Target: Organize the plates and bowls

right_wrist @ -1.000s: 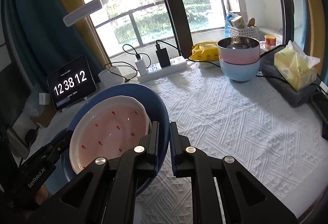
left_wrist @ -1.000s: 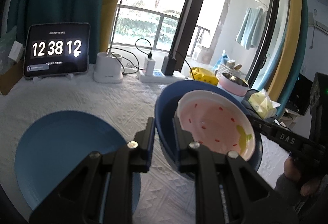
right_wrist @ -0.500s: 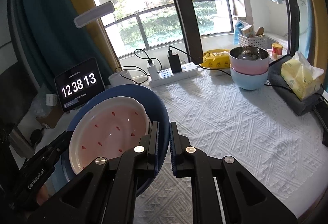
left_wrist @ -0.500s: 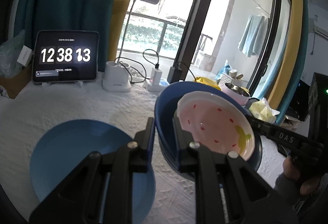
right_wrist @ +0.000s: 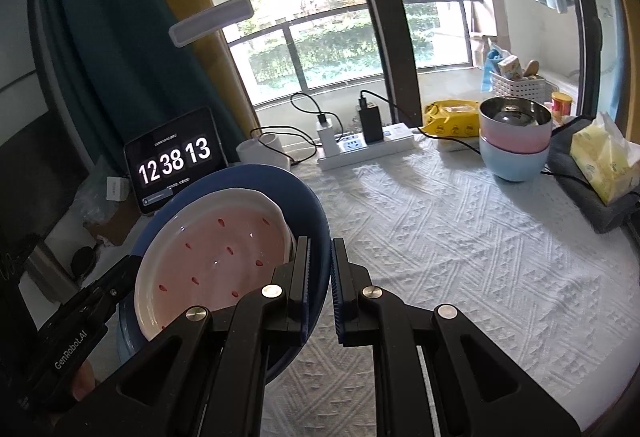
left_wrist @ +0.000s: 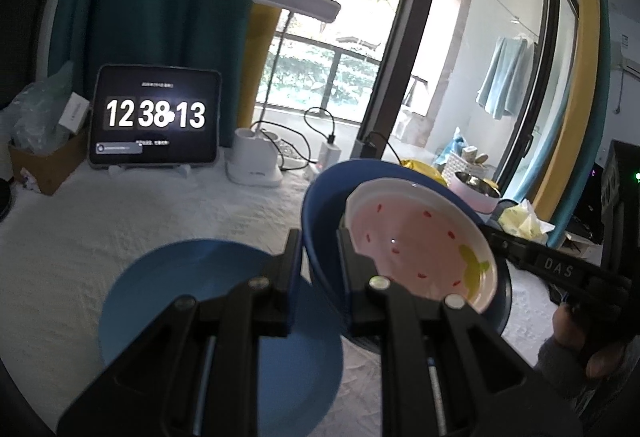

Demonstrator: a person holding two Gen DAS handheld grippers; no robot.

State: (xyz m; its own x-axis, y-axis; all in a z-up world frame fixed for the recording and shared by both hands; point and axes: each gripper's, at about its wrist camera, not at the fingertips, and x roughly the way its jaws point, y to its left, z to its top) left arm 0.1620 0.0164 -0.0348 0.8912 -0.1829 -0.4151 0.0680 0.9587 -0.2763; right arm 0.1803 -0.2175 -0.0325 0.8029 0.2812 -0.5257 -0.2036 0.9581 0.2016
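Both tools clamp the dark blue plate's rim: your left tool on its near-left edge, your right tool opposite. You hold the dark blue plate tilted above the tabletop, the pink plate nested inside, a light blue plate below-left

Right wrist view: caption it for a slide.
Both grippers clamp a dark blue plate carrying a pink speckled dish above the white tablecloth.
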